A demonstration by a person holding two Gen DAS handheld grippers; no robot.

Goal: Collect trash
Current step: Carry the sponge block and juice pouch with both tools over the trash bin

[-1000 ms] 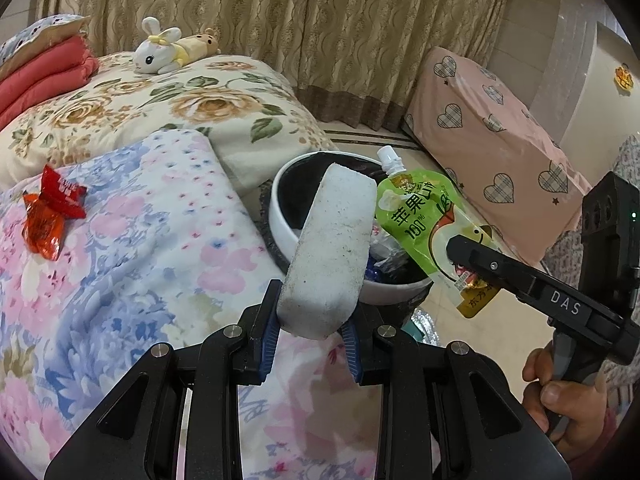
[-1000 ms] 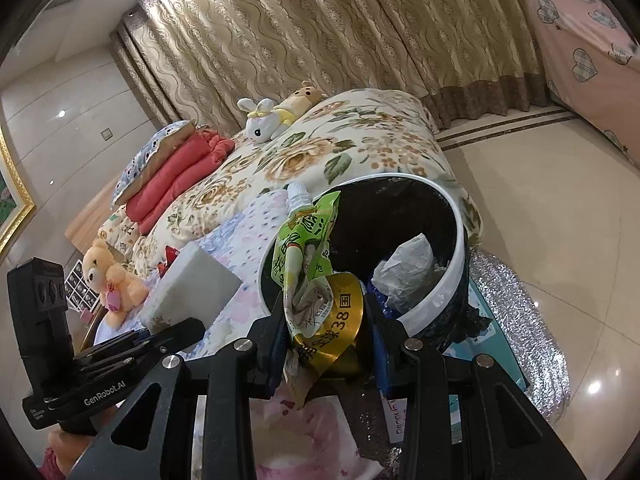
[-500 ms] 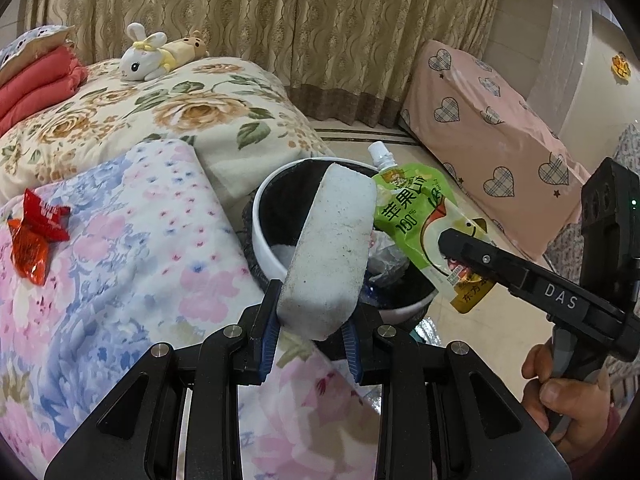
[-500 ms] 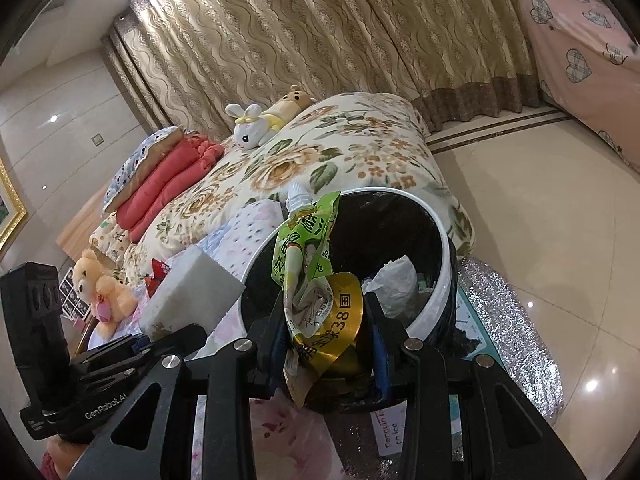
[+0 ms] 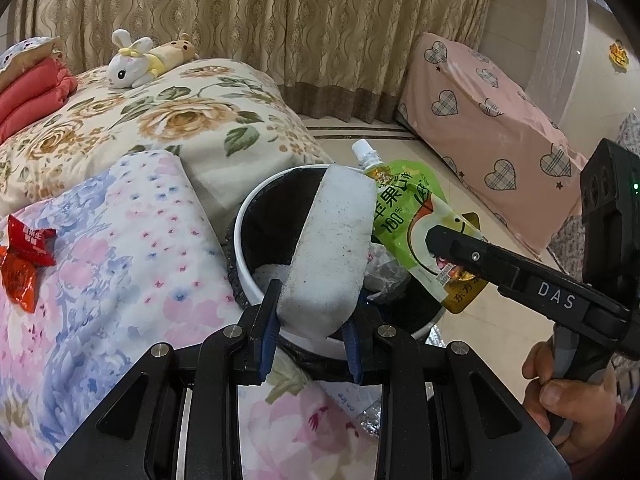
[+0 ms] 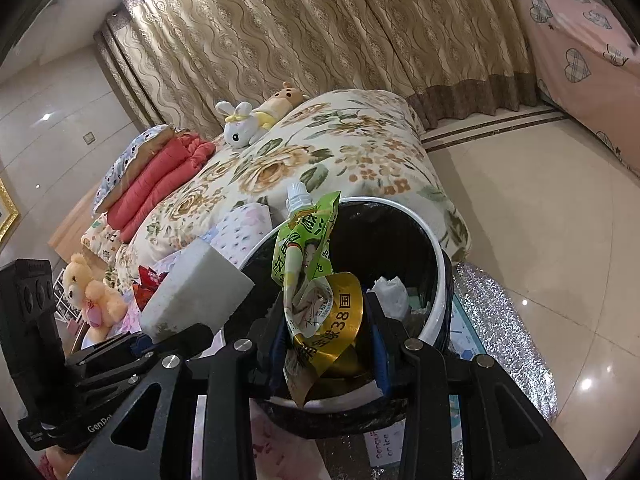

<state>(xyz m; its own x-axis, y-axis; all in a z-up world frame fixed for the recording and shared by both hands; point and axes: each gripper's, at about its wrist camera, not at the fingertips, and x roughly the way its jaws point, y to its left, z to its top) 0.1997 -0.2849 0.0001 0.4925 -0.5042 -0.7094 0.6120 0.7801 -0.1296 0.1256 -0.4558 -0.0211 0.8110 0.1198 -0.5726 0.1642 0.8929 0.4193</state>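
Observation:
My left gripper [image 5: 312,340] is shut on a dirty white foam block [image 5: 332,248], held over the near rim of the white trash bin [image 5: 240,248] with its black liner. The right gripper [image 6: 330,344] is shut on a green and gold juice pouch [image 6: 308,264] with a white spout, hanging over the bin's [image 6: 436,276] opening. The left wrist view shows that pouch [image 5: 416,216] pinched by the right gripper [image 5: 448,248], held by a person's hand [image 5: 568,400]. White crumpled paper [image 6: 390,294] lies in the bin. A red wrapper [image 5: 24,256] lies on the floral blanket.
The bin stands beside the bed [image 5: 180,120], which carries a plush rabbit [image 5: 132,64] and red folded quilts [image 5: 28,96]. A silver mat [image 6: 504,332] lies under the bin on the tiled floor. A pink heart-patterned cover [image 5: 488,120] drapes furniture at the right. Curtains hang behind.
Both grippers have drifted closer to the bin with their loads; the bin appears larger and nearer the middle in both views. The grips are unchanged.

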